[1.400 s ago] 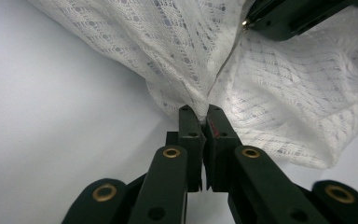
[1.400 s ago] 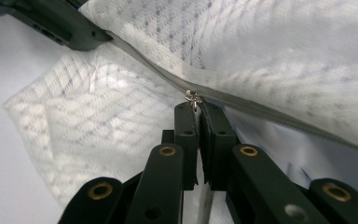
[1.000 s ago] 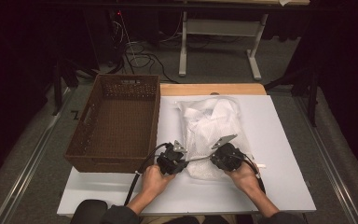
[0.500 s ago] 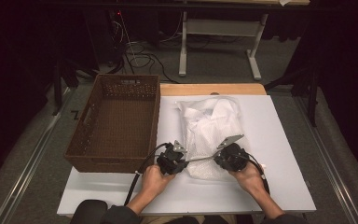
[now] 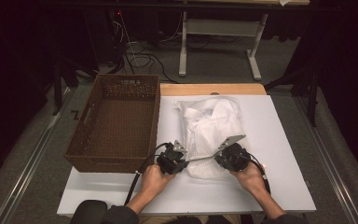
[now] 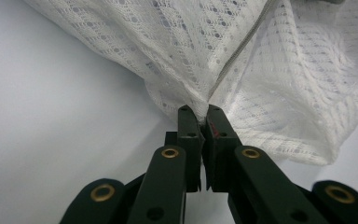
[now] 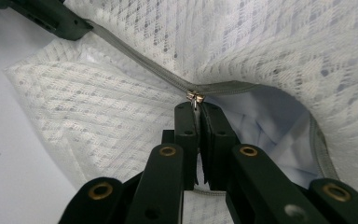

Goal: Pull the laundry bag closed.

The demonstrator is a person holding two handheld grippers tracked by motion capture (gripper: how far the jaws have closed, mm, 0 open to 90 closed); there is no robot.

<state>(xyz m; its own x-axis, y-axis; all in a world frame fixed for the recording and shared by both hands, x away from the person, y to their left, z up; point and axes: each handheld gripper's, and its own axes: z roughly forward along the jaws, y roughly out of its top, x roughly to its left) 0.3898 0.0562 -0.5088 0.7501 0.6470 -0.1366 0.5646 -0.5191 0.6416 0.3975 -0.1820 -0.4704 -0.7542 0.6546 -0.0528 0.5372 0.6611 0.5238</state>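
A white mesh bag [image 5: 209,123] with white cloth inside lies on the white table [image 5: 284,140]. Along its near edge runs a grey zipper [image 7: 135,58]. My left gripper [image 5: 186,161] is shut on the bag's mesh at the end of the zipper [image 6: 237,51], the cloth bunched between its tips [image 6: 204,111]. My right gripper [image 5: 216,157] is shut on the small metal zipper pull [image 7: 195,97], its tips [image 7: 198,106] right under it. Beyond the pull the bag gapes, showing white fabric [image 7: 265,121]. The left gripper [image 7: 51,18] shows at the top left of the right gripper view.
A brown woven basket [image 5: 112,161] stands at the table's left, just beside my left hand. A wooden strip [image 5: 214,88] runs along the far edge. Bare table lies to the right of the bag and in front of the hands.
My right gripper has shifted slightly to the right with the zipper pull. The left gripper has stayed put.
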